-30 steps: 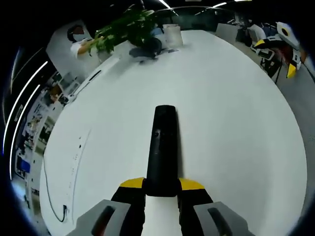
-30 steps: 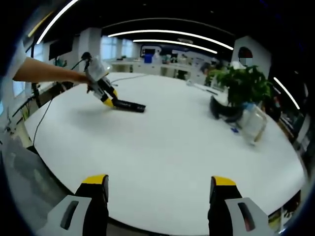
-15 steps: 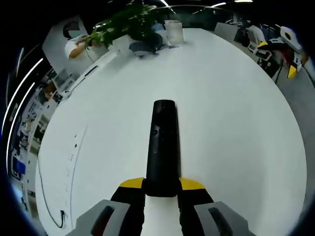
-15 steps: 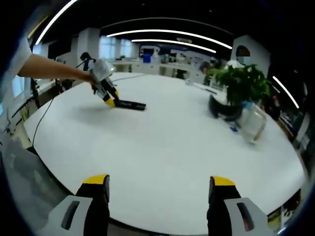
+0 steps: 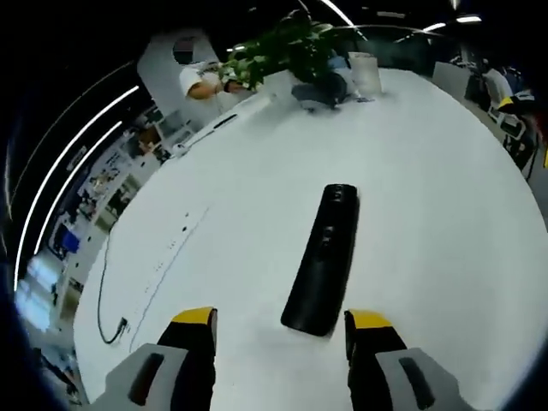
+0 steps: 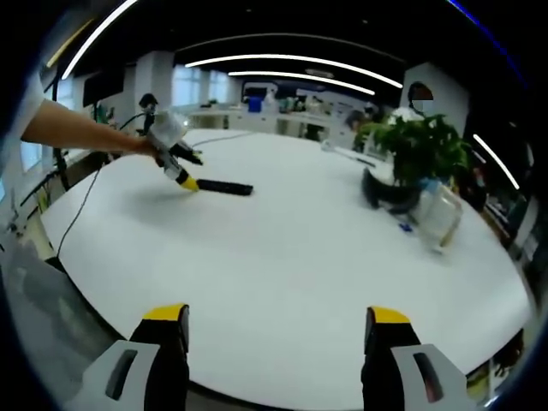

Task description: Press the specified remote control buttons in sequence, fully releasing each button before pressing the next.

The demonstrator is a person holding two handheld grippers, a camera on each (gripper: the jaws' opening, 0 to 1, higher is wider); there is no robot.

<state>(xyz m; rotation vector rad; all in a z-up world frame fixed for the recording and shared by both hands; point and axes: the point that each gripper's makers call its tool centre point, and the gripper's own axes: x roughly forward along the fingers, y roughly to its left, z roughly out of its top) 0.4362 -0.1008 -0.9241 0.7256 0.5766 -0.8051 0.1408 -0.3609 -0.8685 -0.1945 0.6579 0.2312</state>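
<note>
My left claw (image 5: 278,330) is spread, the long black plastic remote (image 5: 323,258) lying free between its tips on the white round table (image 5: 428,171). My right claw (image 6: 274,330) is spread over bare tabletop; a leafy green potted plant (image 5: 295,51) stands upper centre.

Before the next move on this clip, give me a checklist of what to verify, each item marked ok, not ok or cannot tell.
1. Remote lies flat on the table: ok.
2. Left gripper open, jaws apart on either side of the remote's near end, not clamping it: ok.
3. Right gripper open and holding nothing, over the near table edge: ok.
4. Remote in sight in the right gripper view too: ok.
5. Which buttons are to be pressed, and whether any is down now: cannot tell, the buttons are too small to read.
6. Plant and clear jar stand well away from the remote: ok.
</note>
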